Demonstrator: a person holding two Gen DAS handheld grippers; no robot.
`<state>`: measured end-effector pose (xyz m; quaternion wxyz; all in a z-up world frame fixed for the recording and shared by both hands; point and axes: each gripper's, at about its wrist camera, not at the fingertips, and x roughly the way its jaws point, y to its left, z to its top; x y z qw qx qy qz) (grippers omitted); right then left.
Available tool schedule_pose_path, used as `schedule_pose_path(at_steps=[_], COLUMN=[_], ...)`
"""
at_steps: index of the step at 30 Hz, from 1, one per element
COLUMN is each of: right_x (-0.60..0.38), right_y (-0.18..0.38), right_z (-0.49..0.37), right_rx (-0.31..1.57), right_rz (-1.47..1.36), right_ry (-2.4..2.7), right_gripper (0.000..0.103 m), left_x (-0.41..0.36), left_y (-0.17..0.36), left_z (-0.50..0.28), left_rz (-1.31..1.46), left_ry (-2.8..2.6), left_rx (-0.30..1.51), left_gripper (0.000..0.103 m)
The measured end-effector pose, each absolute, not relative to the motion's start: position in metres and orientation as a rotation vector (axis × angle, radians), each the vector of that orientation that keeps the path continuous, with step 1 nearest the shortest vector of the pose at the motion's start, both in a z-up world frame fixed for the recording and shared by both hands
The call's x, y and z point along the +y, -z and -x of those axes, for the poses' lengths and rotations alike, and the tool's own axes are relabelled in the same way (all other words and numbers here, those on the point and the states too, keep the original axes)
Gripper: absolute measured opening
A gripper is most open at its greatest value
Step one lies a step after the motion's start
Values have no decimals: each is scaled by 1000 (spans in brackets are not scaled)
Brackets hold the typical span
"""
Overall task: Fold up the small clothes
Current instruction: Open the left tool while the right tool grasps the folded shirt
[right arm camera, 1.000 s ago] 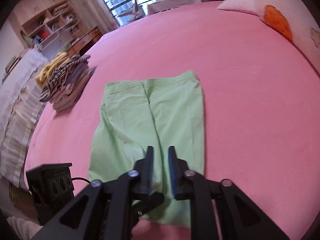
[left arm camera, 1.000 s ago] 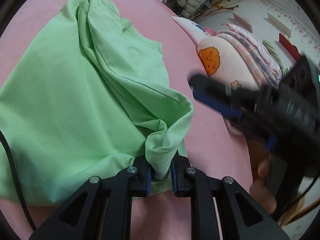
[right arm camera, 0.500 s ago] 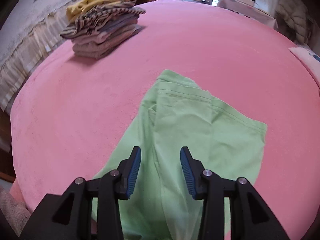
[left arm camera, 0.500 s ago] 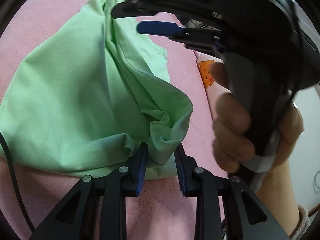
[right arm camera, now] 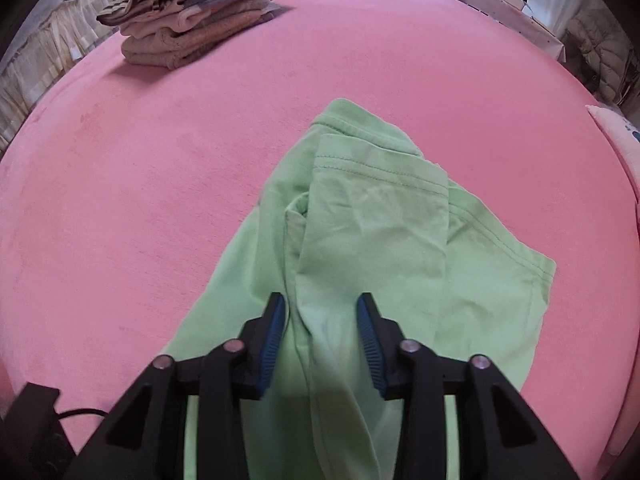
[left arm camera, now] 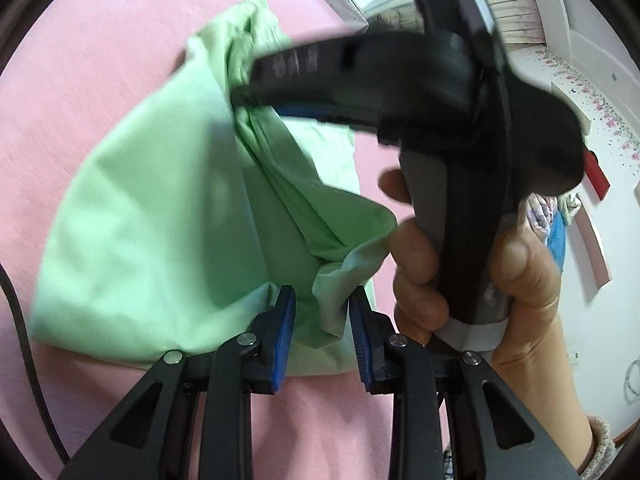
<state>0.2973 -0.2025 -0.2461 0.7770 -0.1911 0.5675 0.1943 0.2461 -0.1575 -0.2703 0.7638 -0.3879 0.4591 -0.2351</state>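
A light green shirt (left arm camera: 160,220) lies partly folded on the pink bed (left arm camera: 100,80). My left gripper (left arm camera: 322,320) sits at the shirt's near edge. A raised fold of cloth stands between its jaws against the right pad, with a gap at the left pad. A hand (left arm camera: 420,272) holds my right gripper (left arm camera: 244,88), which reaches across the view and points down into the shirt's far part. In the right wrist view the right gripper (right arm camera: 321,332) straddles a ridge of the shirt (right arm camera: 380,220); its jaws are closing and the pads are not pressing on it.
A stack of folded clothes (right arm camera: 200,16) sits at the far left of the bed (right arm camera: 160,180). A pillow (right arm camera: 616,128) lies at the right edge. A black cable (left arm camera: 20,320) runs along the left. Shelves and white furniture stand beyond the bed.
The right gripper swung in over the shirt and tipped down onto it, its jaws widening, then narrowing. The left gripper's jaws loosened from their tight grip on the fold.
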Motion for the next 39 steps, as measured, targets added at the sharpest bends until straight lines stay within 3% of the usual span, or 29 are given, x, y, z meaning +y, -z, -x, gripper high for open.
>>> schedule_pose_path(at_steps=[3,8,18,28,39], right_x=[-210,-227,-304,-373,-350], right_y=[247,236,208,235,192], right_z=[-299,-297,-308,-312,-291], right_rx=[1241,1218,1162,1224,1124], right_rz=[389,345,227,126,-36], right_ry=[-408,-390,-241,-96,-333], right_gripper=[12,7,6,5,6], left_x=[-153,-154,-181,-209,-225], left_y=[269,269,267,267,273], left_z=[-247,-247,-252,-263,-243], left_rz=[845,849,821,755,728], left_ry=[483,469,560,669,723], left_rx=[995,999,1007,1059,1092], left_gripper=[26,26,26,26,28])
